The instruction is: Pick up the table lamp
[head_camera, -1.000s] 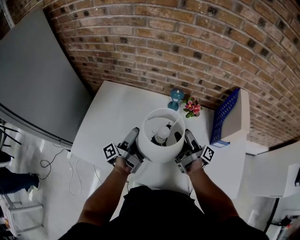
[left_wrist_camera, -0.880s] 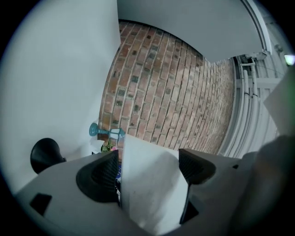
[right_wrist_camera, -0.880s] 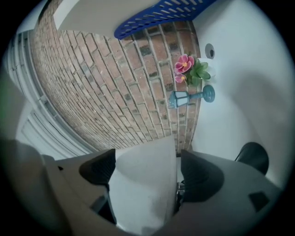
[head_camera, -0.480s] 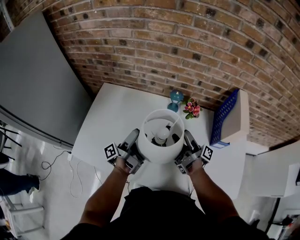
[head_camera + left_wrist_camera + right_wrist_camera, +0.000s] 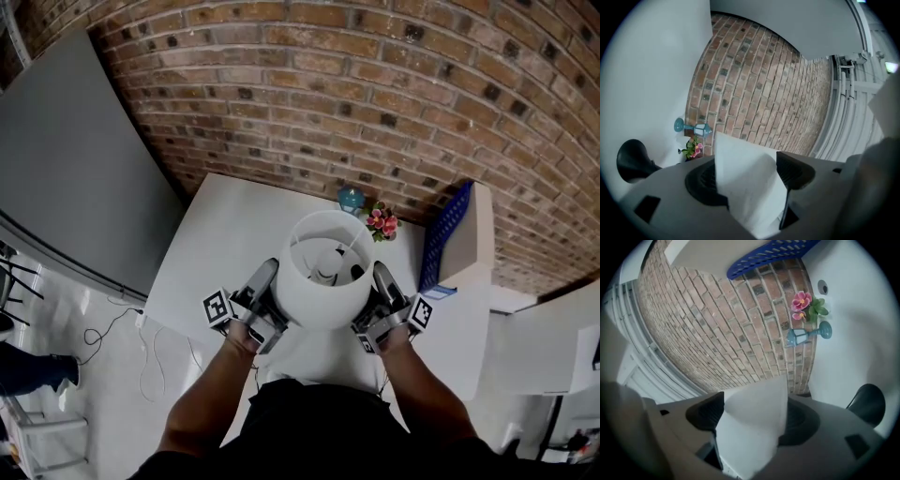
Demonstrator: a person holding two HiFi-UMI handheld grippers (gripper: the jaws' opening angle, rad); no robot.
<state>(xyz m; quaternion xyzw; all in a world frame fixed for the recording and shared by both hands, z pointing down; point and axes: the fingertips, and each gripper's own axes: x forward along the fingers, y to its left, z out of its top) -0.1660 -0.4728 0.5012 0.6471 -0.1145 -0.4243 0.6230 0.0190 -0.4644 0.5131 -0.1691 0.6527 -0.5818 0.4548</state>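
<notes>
The table lamp's white drum shade (image 5: 323, 281) is seen from above, with the bulb (image 5: 325, 272) inside it. My left gripper (image 5: 269, 281) grips the shade's left wall and my right gripper (image 5: 380, 283) its right wall. In the left gripper view the white shade wall (image 5: 745, 197) sits pinched between the pads of my left gripper (image 5: 747, 177). The right gripper view shows the shade wall (image 5: 750, 432) the same way in my right gripper (image 5: 752, 414). Both pairs of jaws have just been closing on the shade. A dark rounded lamp part (image 5: 632, 160) hangs below.
The white table (image 5: 225, 234) stands against a brick wall (image 5: 375, 94). A small blue lantern (image 5: 352, 198) and pink flowers (image 5: 382, 221) sit at its back edge. A blue basket (image 5: 445, 234) stands on a white unit to the right. A grey panel (image 5: 66, 159) is on the left.
Both grippers and the lamp have risen together off the table; the shade looks larger and nearer in the head view. The jaws have closed tighter on the shade.
</notes>
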